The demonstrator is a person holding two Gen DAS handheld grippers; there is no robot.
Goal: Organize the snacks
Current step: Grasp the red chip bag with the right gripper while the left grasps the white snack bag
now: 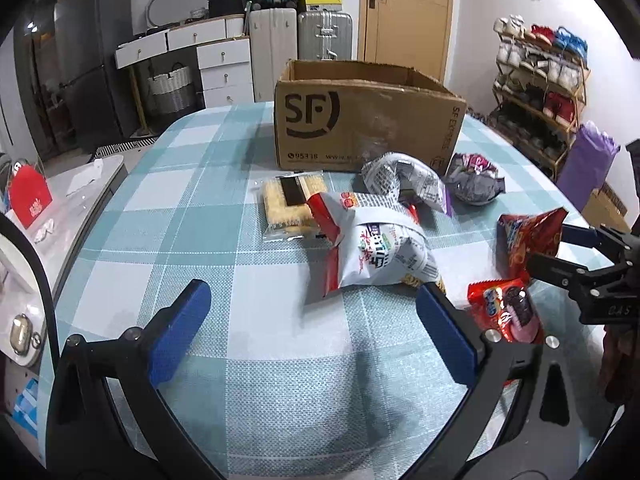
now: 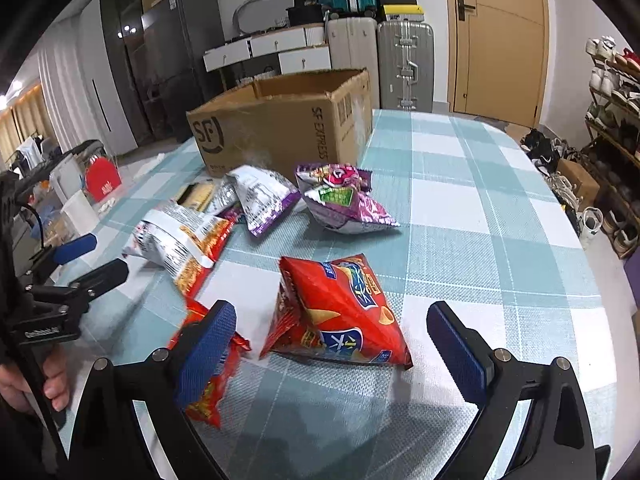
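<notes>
Snack bags lie on the checked tablecloth point(image 1: 200, 208) in front of an open SF cardboard box point(image 1: 360, 116). My left gripper point(image 1: 312, 320) is open and empty, just short of a white and red bag point(image 1: 376, 252). A cracker pack point(image 1: 288, 204) lies left of that bag. A small red pack point(image 1: 504, 308) lies by my left gripper's right finger. My right gripper point(image 2: 332, 344) is open around a red chip bag point(image 2: 340, 312), not touching it. A purple bag point(image 2: 344, 200) and a white and purple bag point(image 2: 260, 196) lie nearer the box point(image 2: 280, 120).
Suitcases point(image 1: 300, 36) and white drawers point(image 1: 224, 68) stand behind the table by a wooden door point(image 1: 404, 12). A shoe rack point(image 1: 536, 92) stands at the right. A side surface with a red box point(image 1: 30, 200) lies at the left.
</notes>
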